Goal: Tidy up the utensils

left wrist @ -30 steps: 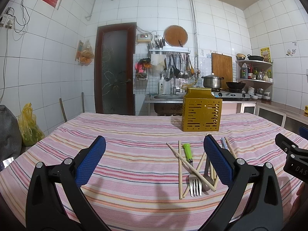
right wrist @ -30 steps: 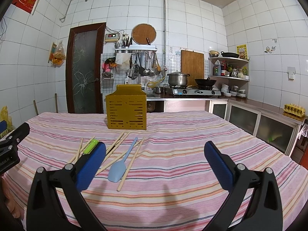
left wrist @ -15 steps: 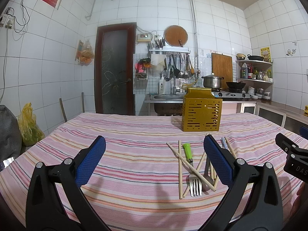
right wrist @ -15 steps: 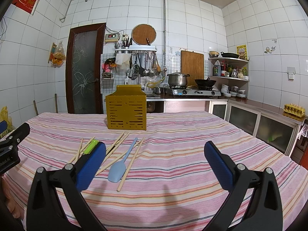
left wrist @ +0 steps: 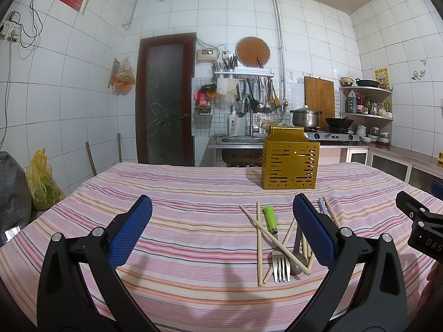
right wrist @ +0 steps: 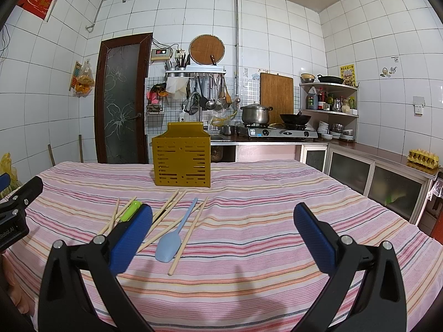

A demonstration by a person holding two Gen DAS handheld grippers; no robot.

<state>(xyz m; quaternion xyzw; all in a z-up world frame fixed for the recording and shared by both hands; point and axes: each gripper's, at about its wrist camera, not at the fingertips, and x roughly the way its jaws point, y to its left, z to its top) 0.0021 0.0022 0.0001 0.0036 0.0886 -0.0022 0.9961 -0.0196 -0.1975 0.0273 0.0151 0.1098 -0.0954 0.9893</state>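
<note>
A gold slotted utensil holder (left wrist: pixel 289 163) stands upright on the striped tablecloth; it also shows in the right wrist view (right wrist: pixel 182 160). In front of it lies a loose pile: several wooden chopsticks (left wrist: pixel 259 238), a green-handled fork (left wrist: pixel 279 262), a metal spoon partly hidden by my left gripper's right finger, and a blue spoon (right wrist: pixel 171 242). My left gripper (left wrist: pixel 221 229) is open and empty, left of the pile. My right gripper (right wrist: pixel 223 231) is open and empty, right of the pile. More chopsticks (right wrist: pixel 188 238) lie beside the blue spoon.
The table's striped cloth (right wrist: pixel 263 210) stretches to the far edge. Behind are a kitchen counter with sink, gas stove (right wrist: pixel 277 131) and pots. A yellow bag (left wrist: pixel 41 182) sits on the floor at left. Low cabinets (right wrist: pixel 373 174) run along the right.
</note>
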